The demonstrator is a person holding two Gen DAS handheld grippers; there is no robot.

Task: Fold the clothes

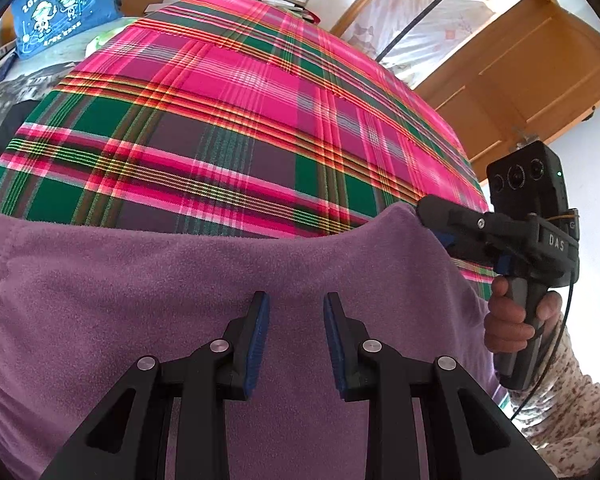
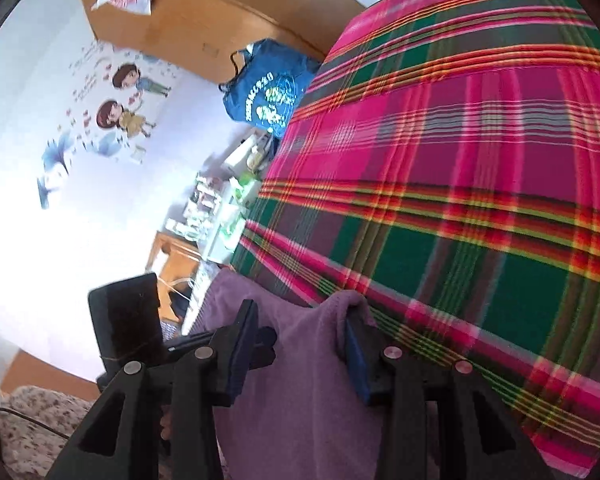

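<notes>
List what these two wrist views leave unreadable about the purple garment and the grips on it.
- Purple garment: its type and full outline; both views crop it at the bottom edge.
- Left gripper: jaws apart over the fleece, contact hidden below the pads.
- Right gripper: a garment corner drapes over one finger; whether it is pinched is unclear. In the left wrist view its tip meets the garment's corner.
- Plaid cloth: motion-blurred in the right wrist view.

The purple fleece garment (image 1: 204, 280) is soft and fuzzy, plain in colour, with a ribbed band along its left side. It lies spread on the plaid cloth (image 1: 236, 120), covering that cloth's near edge. Its far edge dips in a shallow curve, and the right far corner (image 2: 346, 300) is bunched up off the plaid cloth.
</notes>
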